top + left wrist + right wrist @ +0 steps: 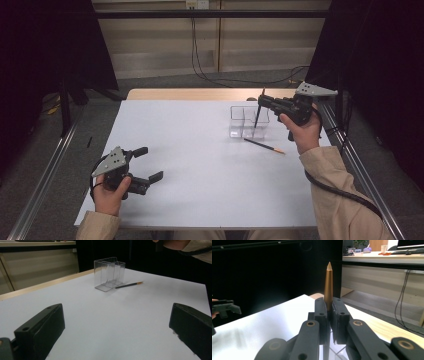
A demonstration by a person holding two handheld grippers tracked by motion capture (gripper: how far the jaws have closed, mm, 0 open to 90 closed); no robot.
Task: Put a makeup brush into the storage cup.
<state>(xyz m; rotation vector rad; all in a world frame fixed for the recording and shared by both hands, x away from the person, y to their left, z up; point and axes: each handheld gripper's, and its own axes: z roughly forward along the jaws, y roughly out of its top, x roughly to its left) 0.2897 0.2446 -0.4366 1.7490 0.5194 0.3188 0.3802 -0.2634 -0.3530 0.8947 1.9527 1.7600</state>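
Clear-plastic holder (248, 121) waiting below: keeping right gripper (263, 101) clamped on upright pencil (258, 114), lowering straight; left gripper (150, 164) idling agape.

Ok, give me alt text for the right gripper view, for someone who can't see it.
The right tool is shut on a brown pencil that stands upright, tip up, between its black jaws. Below lies the white table; the left tool shows far left.
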